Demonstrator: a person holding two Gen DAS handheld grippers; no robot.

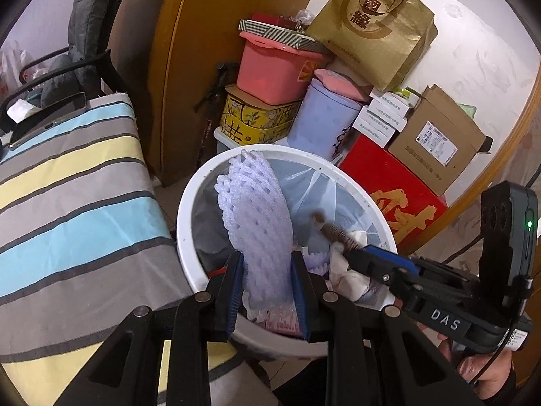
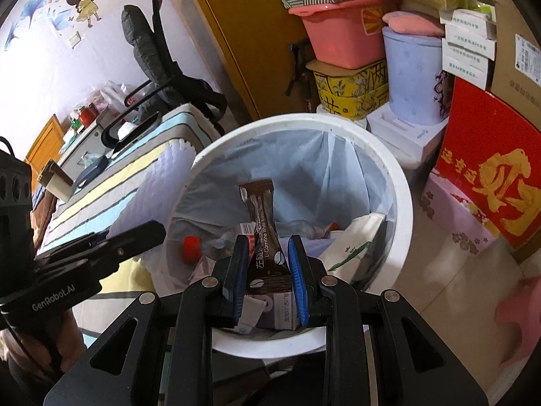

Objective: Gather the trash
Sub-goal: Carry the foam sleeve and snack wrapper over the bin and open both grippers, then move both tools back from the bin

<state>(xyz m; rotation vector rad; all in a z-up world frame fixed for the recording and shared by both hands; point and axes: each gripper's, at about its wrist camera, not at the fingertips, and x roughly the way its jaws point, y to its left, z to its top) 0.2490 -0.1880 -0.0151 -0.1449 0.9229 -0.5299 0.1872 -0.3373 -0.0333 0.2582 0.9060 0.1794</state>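
left hand-held gripper point(image 1: 267, 272): pinching foam net point(image 1: 257, 216), upright over bin point(image 1: 189, 203)
right hand-held gripper point(image 2: 265, 257): pinching brown sachet point(image 2: 262, 223), directly above bin mouth
nearer: both equal

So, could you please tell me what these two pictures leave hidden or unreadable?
- Left wrist view: the white round bin's bottom, hidden by rubbish and the white foam net sleeve.
- Right wrist view: the brown coffee sachet's lower end, behind the right claw.
- Both views: the floor beneath, blocked by claws.
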